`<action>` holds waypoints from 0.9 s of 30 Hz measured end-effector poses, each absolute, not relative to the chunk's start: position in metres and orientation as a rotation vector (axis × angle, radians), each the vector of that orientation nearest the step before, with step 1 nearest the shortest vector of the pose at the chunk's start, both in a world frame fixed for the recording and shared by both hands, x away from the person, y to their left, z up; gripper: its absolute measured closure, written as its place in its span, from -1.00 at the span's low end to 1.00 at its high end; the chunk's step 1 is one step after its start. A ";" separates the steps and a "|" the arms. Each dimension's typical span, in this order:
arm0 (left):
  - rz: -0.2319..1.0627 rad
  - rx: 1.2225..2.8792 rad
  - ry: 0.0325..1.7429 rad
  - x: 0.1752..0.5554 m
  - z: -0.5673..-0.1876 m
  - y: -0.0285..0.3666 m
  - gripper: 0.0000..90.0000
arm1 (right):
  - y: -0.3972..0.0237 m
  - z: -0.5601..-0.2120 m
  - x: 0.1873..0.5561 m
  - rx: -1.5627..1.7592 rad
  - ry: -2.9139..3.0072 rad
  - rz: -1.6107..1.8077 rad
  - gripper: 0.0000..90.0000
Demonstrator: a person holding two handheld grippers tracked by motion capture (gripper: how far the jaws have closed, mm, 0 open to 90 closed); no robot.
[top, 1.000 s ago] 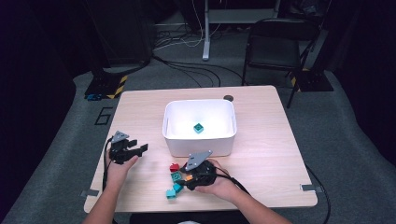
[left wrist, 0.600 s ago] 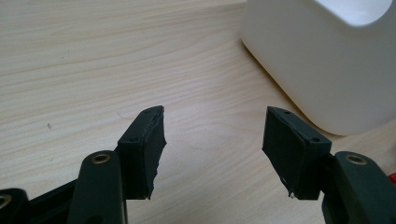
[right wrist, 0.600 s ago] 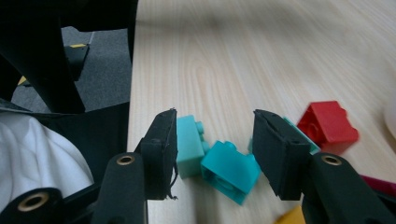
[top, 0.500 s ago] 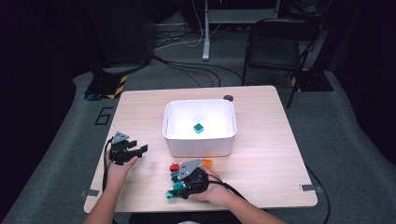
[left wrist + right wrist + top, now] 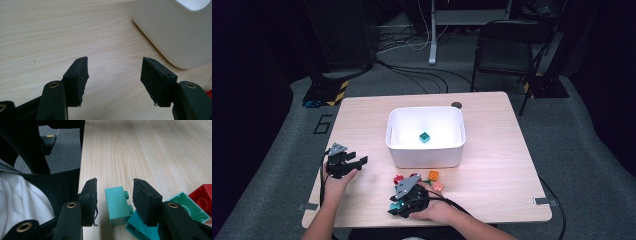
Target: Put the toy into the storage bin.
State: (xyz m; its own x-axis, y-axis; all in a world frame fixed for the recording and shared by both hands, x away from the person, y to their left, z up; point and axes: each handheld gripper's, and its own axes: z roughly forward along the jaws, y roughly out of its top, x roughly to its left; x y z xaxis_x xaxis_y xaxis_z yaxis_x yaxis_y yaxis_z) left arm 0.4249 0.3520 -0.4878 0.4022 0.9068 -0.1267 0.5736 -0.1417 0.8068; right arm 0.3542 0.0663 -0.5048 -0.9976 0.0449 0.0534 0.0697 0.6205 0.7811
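Teal brick point(image 5: 117, 205) sitting between right gripper point(image 5: 113, 195) pads, jaws just closing, not yet pressing. Looking light, rigid, slick; pinching flat sides. Left gripper point(image 5: 113, 75) gaping empty.

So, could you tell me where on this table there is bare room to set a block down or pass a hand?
The table is bare right of the white bin, and along its far-left corner beside the bin. Between the left gripper and the bin runs a narrow free strip. It is crowded at the near edge, where loose blocks cluster around the right gripper.
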 end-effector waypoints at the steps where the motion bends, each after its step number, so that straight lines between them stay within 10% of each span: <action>1: 0.513 1.829 1.278 0.425 -0.488 0.352 -0.14 | 0.067 -0.506 0.354 -0.103 -2.809 -1.347 0.23; 27: 0.510 1.819 1.281 0.426 -0.489 0.353 -0.14 | 0.051 -0.511 0.368 -0.188 -2.918 -1.257 0.49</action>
